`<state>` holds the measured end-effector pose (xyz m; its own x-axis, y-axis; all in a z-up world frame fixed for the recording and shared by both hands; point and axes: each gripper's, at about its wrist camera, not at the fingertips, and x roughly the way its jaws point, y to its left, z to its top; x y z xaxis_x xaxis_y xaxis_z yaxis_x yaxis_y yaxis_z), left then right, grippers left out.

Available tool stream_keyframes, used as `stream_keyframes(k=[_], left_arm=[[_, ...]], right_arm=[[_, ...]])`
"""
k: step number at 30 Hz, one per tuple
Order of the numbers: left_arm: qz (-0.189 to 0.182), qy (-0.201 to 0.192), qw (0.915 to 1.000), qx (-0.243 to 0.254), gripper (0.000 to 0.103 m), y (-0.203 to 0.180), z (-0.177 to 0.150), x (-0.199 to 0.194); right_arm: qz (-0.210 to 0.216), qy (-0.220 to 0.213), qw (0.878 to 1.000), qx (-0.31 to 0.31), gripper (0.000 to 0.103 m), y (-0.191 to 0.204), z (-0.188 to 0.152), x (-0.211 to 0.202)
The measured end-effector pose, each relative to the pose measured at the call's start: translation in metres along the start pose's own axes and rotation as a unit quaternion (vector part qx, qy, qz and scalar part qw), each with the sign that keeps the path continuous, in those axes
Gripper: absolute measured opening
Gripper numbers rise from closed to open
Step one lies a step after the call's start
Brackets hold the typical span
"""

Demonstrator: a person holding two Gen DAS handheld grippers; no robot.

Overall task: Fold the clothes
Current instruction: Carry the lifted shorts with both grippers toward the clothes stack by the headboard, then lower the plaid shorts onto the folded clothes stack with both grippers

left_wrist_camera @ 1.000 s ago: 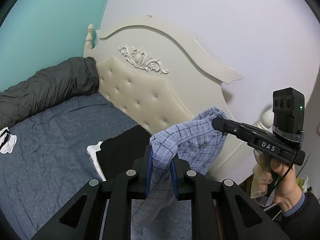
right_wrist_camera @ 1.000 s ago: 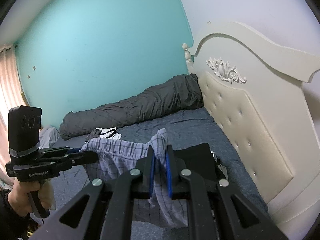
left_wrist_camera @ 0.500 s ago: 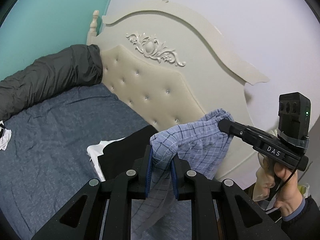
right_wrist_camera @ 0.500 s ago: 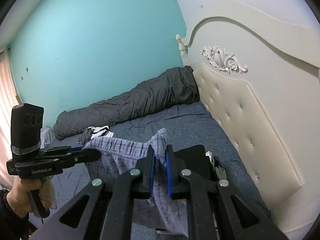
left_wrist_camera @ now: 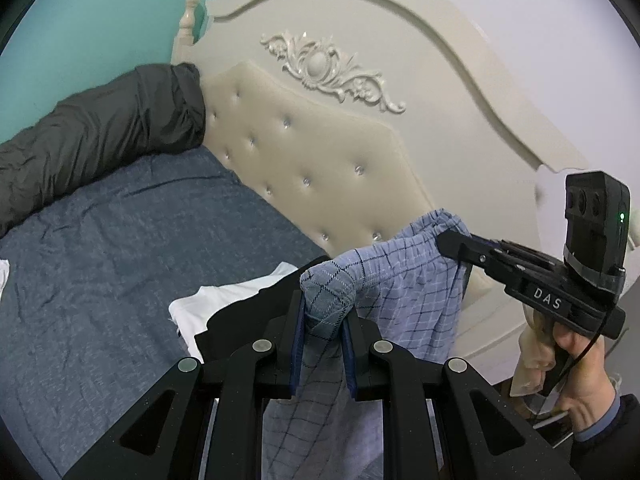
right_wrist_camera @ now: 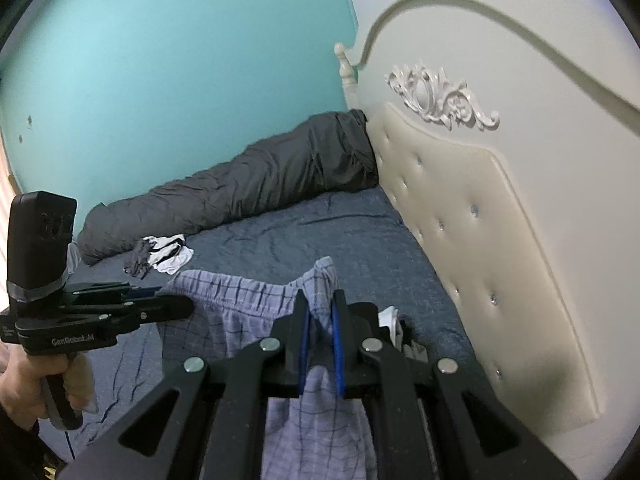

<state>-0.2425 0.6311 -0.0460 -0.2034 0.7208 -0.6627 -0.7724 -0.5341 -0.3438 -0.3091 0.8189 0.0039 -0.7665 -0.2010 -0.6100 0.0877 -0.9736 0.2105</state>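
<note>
While you hold the checked shorts [left_wrist_camera: 404, 280] up off the bed, your left gripper [left_wrist_camera: 322, 312] pinches one bunched end of the waistband and your right gripper [right_wrist_camera: 320, 316] pinches the other, both clamped on cloth, legs hanging below. The bunched grips look shallow; a sharp tug apart could slip an end free and drop that side. Under the shorts lie a black garment [left_wrist_camera: 256, 316] on a white one [left_wrist_camera: 224, 300], so a careless lowering may rumple them. Beyond, the blue sheet [left_wrist_camera: 100, 248] offers open room, bounded by the tufted headboard [right_wrist_camera: 460, 216], the grey duvet roll [right_wrist_camera: 256, 184] and small crumpled clothes [right_wrist_camera: 160, 258].
</note>
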Motion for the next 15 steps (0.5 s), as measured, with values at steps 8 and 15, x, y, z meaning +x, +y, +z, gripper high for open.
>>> stream_keyframes(k=[8, 15], left_arm=[[0.011, 0.031, 0.9994, -0.012, 0.018, 0.029, -0.001, 0.043], [0.023, 0.061, 0.9971, -0.038, 0.019, 0.055, -0.014, 0.076]], right_arm=[[-0.008, 0.042, 0.999, -0.01, 0.009, -0.016, -0.001, 0.062], [-0.014, 0.095, 0.995, -0.031, 0.009, -0.02, -0.01, 0.11]])
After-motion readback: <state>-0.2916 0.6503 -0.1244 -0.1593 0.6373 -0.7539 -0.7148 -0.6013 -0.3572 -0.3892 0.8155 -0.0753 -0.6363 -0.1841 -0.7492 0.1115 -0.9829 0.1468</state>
